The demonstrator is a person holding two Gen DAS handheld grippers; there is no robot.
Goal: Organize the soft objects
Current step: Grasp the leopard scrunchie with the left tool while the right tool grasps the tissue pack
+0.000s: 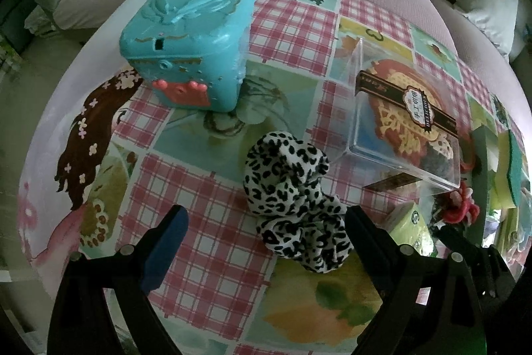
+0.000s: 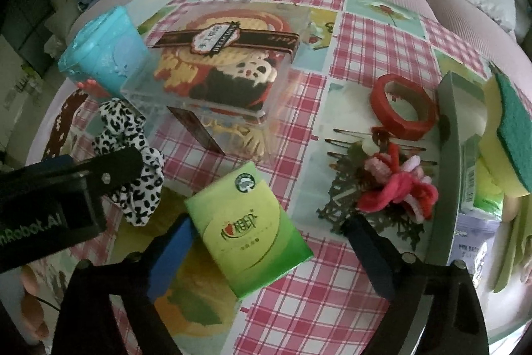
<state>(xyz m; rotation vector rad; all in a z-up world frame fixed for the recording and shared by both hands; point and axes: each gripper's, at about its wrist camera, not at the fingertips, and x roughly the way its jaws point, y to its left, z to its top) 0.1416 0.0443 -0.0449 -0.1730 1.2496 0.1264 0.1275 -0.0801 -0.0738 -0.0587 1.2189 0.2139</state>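
1. Fingers of the left gripper stand wide apart, gripping nothing; the leopard-print scrunchie lies between them on the patchwork tablecloth.
2. Right gripper likewise gapes, its blue pads flanking the green tissue pack without pressing it.
3. Crumpled and white with black spots, the scrunchie runs lengthwise away from the left camera.
4. Beyond it stand a clear box and a teal case.

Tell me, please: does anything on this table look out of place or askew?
Somewhat. The green packet lies askew to the checked cloth, between the open right gripper's fingers. The scrunchie lies crumpled and loose beside the clear box. The sponge leans tilted at the right edge. Nothing looks spilled or broken.
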